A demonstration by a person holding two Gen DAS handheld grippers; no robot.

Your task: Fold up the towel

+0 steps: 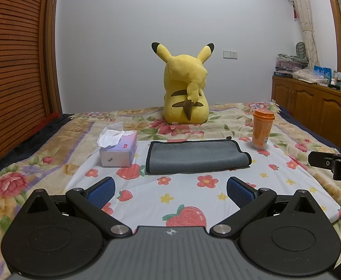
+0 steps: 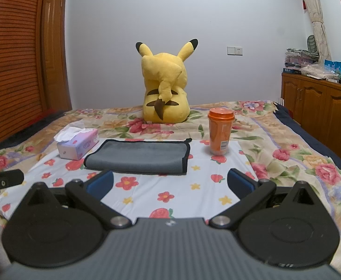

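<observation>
A grey towel (image 1: 197, 157) with black edging lies folded flat on the white strawberry-print cloth (image 1: 193, 198) on the bed. It also shows in the right wrist view (image 2: 139, 157). My left gripper (image 1: 170, 192) is open and empty, hovering just in front of the towel's near edge. My right gripper (image 2: 170, 184) is open and empty, in front of the towel's right part. Each gripper shows at the edge of the other's view: the right one (image 1: 333, 163), the left one (image 2: 0, 182).
A tissue box (image 1: 119, 150) stands left of the towel (image 2: 78, 145). An orange lidded cup (image 1: 262, 128) stands to its right (image 2: 220, 134). A yellow Pikachu plush (image 1: 185, 88) sits behind. A wooden cabinet (image 2: 322, 107) is on the right, a slatted wardrobe (image 1: 12, 70) on the left.
</observation>
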